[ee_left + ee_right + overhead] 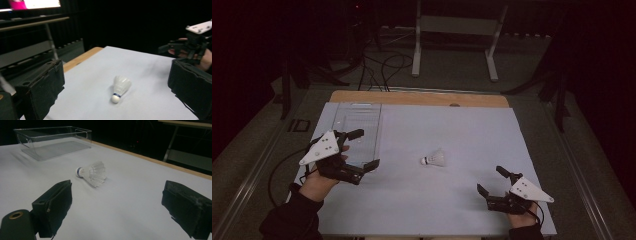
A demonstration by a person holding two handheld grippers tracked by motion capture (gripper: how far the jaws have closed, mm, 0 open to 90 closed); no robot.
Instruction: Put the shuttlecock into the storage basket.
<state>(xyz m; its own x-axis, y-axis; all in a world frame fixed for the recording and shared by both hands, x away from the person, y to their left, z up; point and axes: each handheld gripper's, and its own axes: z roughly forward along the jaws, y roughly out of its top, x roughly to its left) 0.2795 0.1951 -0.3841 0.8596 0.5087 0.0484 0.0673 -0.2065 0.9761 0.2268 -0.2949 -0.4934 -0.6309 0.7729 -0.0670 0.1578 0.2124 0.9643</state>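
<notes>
A white shuttlecock [434, 159] lies on its side on the pale mat [452, 200], cork tip toward the left. In the left gripper view the shuttlecock [120, 88] lies ahead between the wide-apart jaws; in the right gripper view the shuttlecock [92, 173] rests beyond the jaws. My left gripper [363, 149] is open, held above the clear box's near end, left of the shuttlecock. Open too is my right gripper [492, 180], low over the mat at the front right, apart from the shuttlecock. Neither holds anything.
A clear rectangular plastic box [357, 131] stands at the mat's left; the same box [53, 141] shows far left in the right gripper view. The wooden table edge [417, 97] runs along the back. Cables and a white frame stand on the floor beyond.
</notes>
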